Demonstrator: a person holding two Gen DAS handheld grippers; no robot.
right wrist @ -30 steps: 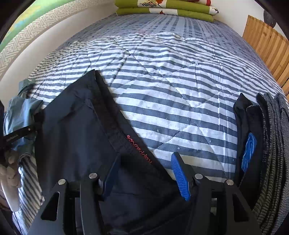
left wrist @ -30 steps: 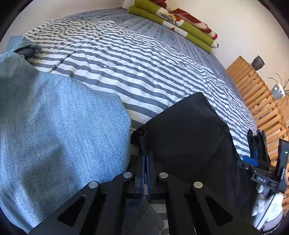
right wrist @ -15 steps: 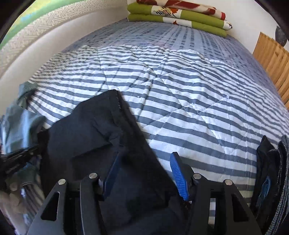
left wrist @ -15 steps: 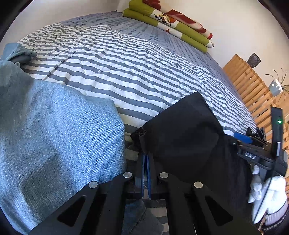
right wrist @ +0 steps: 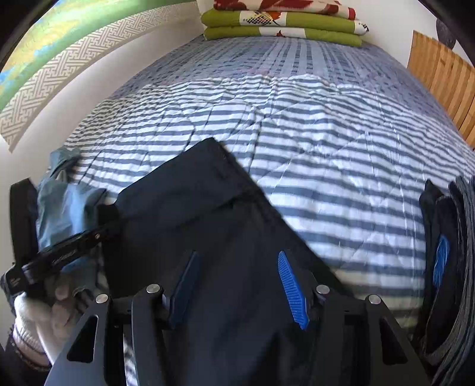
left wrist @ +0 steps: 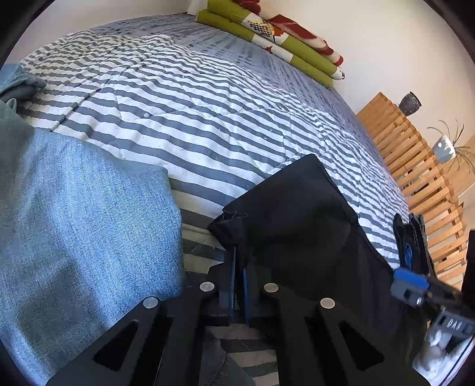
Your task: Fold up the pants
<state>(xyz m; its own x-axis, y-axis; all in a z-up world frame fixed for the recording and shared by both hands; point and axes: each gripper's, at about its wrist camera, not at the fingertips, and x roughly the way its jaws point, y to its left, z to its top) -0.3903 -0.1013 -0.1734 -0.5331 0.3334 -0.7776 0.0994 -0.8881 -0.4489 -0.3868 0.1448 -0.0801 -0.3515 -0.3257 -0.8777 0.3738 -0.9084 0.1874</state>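
Observation:
Black pants (left wrist: 299, 219) lie over the near edge of a striped bed (left wrist: 207, 118). My left gripper (left wrist: 239, 255) is shut on a corner of their dark fabric. In the right wrist view the same black pants (right wrist: 207, 213) spread under my right gripper (right wrist: 237, 258), which hovers open just above the cloth, blue pads apart. The left gripper (right wrist: 104, 228) shows there at the pants' left corner, held by a gloved hand (right wrist: 38, 320). The right gripper (left wrist: 409, 285) enters the left wrist view at the right edge.
Blue denim (left wrist: 74, 237) lies left of the black pants. A stack of folded dark garments (right wrist: 448, 252) sits at the right bed edge. Folded green and red bedding (right wrist: 282, 20) lies at the head. A wooden slatted panel (left wrist: 415, 166) and potted plant (left wrist: 445, 148) stand on the right.
The right gripper has moved lower and nearer over the black pants, still open. The pants' far edge has shifted further onto the bed. The left gripper keeps its hold.

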